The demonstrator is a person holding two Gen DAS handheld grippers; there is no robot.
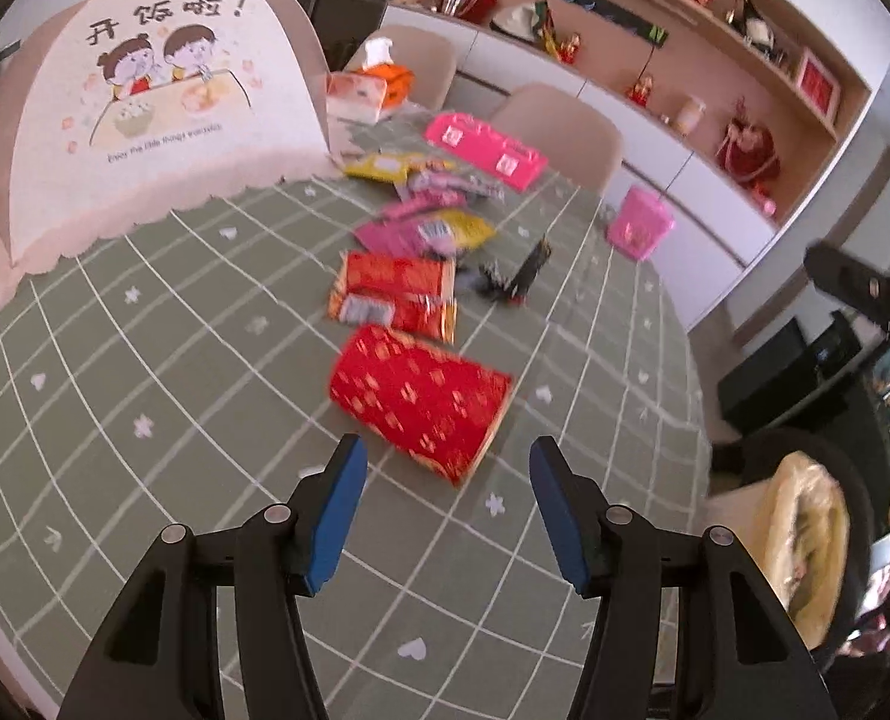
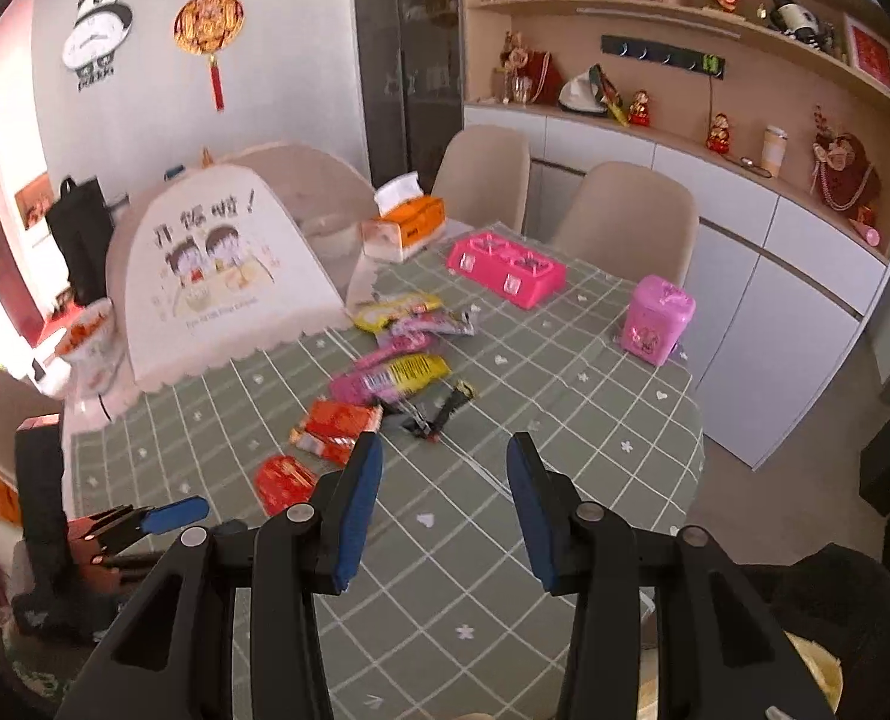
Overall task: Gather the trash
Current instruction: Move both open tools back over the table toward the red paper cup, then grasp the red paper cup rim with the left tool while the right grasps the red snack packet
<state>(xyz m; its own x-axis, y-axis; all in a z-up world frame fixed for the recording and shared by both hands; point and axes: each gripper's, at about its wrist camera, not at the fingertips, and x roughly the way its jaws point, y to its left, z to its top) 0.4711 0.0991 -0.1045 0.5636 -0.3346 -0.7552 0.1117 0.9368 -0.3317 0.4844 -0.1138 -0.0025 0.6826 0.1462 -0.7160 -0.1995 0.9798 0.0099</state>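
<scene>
Green checked tablecloth carries a row of wrappers; nearest lies a red packet, just ahead of the left gripper, jaws spread, empty. Right gripper likewise gapes above the cloth.

1. Bright, even daylight; strongest glare blows out the left edge of the right wrist view.
2. Heavy fisheye bending; black vignette fills the corners.
3. The red wrapper looks motion-blurred.
4. Shadows on the bench are faint.
</scene>
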